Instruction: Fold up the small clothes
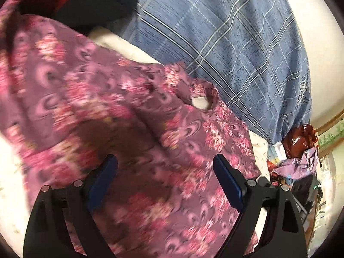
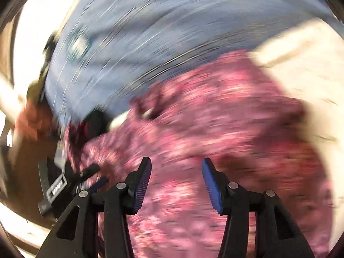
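A purple garment with pink flowers (image 1: pixel 120 116) lies spread on a white surface (image 1: pixel 10 167). It fills the lower half of both views, blurred in the right wrist view (image 2: pixel 215 116). My left gripper (image 1: pixel 165 161) is open and empty just above the garment's middle. My right gripper (image 2: pixel 176 165) is open and empty above the same garment. The left gripper also shows at the lower left of the right wrist view (image 2: pixel 71 180), at the garment's edge.
A blue checked cloth (image 1: pixel 225 43) lies beyond the garment, also in the right wrist view (image 2: pixel 150 32). A dark black and red item (image 1: pixel 81 6) sits at the far left. A heap of brown and lilac things (image 1: pixel 298 154) is at the right edge.
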